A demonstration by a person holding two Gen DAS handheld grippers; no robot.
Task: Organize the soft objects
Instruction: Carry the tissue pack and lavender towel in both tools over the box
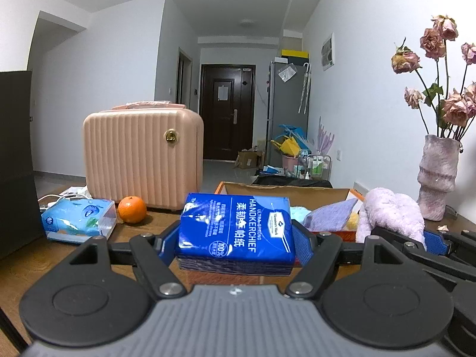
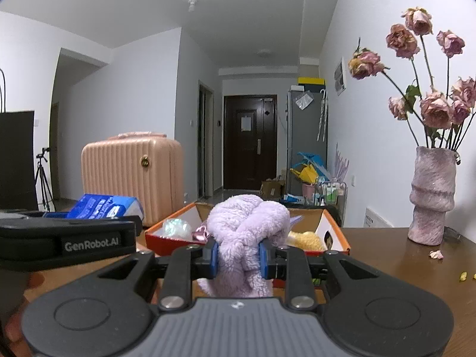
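My left gripper (image 1: 235, 238) is shut on a blue handkerchief tissue pack (image 1: 235, 229), held above the wooden table just in front of the orange cardboard box (image 1: 285, 192). My right gripper (image 2: 238, 255) is shut on a fluffy lilac towel (image 2: 247, 232), held in front of the same box (image 2: 175, 239). The box holds a purple cloth (image 1: 330, 214), a yellow plush (image 2: 306, 239) and a shiny wrapped item (image 2: 177, 227). The tissue pack also shows in the right wrist view (image 2: 104, 206), and the towel in the left wrist view (image 1: 389, 214).
A pink ribbed case (image 1: 142, 157) stands at the back left with an orange (image 1: 132, 209) and a light-blue tissue pack (image 1: 78, 218) in front of it. A vase of dried roses (image 2: 431, 196) stands at the right. A black bag (image 1: 15, 160) stands at far left.
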